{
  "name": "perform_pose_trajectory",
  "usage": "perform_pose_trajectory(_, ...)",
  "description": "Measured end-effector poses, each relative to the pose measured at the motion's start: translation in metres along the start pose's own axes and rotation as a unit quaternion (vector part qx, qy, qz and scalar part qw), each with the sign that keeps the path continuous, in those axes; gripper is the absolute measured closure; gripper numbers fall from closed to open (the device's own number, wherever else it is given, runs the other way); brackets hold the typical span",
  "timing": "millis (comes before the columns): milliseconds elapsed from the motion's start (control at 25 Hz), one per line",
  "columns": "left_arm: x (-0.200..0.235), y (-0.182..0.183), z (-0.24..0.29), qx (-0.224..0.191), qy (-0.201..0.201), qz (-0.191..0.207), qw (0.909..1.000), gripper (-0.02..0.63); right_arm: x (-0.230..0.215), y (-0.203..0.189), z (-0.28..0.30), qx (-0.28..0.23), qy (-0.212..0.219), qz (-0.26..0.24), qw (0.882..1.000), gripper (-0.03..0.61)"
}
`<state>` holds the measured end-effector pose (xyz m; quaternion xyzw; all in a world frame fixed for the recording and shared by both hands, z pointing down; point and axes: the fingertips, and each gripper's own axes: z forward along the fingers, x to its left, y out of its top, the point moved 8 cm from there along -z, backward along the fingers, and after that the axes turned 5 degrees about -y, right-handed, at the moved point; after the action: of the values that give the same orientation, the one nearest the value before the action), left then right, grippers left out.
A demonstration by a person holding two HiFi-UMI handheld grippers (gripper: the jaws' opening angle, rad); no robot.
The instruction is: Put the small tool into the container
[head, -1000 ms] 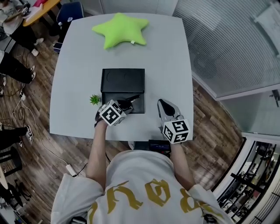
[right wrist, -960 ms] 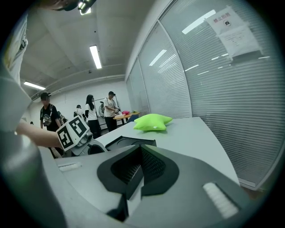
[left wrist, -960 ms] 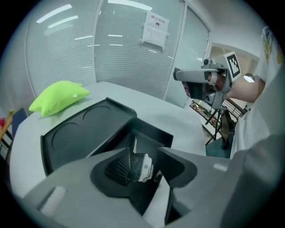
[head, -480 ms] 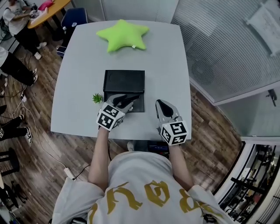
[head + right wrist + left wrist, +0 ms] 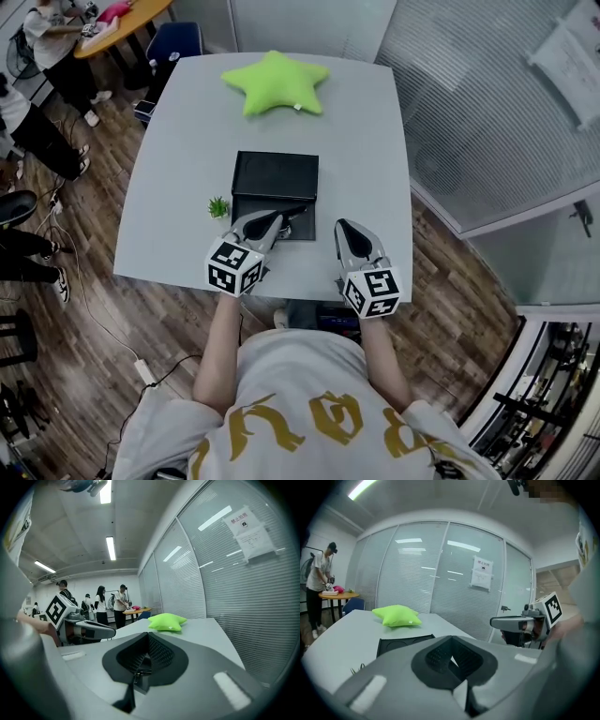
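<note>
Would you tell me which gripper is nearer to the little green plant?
Left. The left gripper sits just right of the plant, over the black container's near edge; the right gripper lies farther right.

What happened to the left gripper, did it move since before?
Yes. The left gripper slid back toward the person: its marker cube used to overlap the black container's near edge, and now sits clear of it.
</note>
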<state>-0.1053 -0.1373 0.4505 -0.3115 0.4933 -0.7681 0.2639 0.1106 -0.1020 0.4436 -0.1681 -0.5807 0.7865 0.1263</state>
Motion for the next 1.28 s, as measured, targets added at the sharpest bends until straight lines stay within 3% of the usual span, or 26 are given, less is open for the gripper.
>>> perform_pose_trajectory(320,0.003,0.003,-0.012,-0.02,0.016,-0.012,0.9996,0.614,0.005,0.0,-0.004,-0.002,0.003,-0.001,1.0,0.555)
perform_pose_trajectory(1000,0.009,0.0,-0.008,-0.005,0.02,-0.019,0.9996,0.614,0.005,-0.002,0.0,0.003,0.004,-0.003,1.0,0.555)
perform_pose_trajectory(1280,0.005,-0.002,-0.001,0.021,0.02,0.008,0.9995,0.614,0.0,-0.004,0.0,0.005,-0.001,0.001,1.0,0.555)
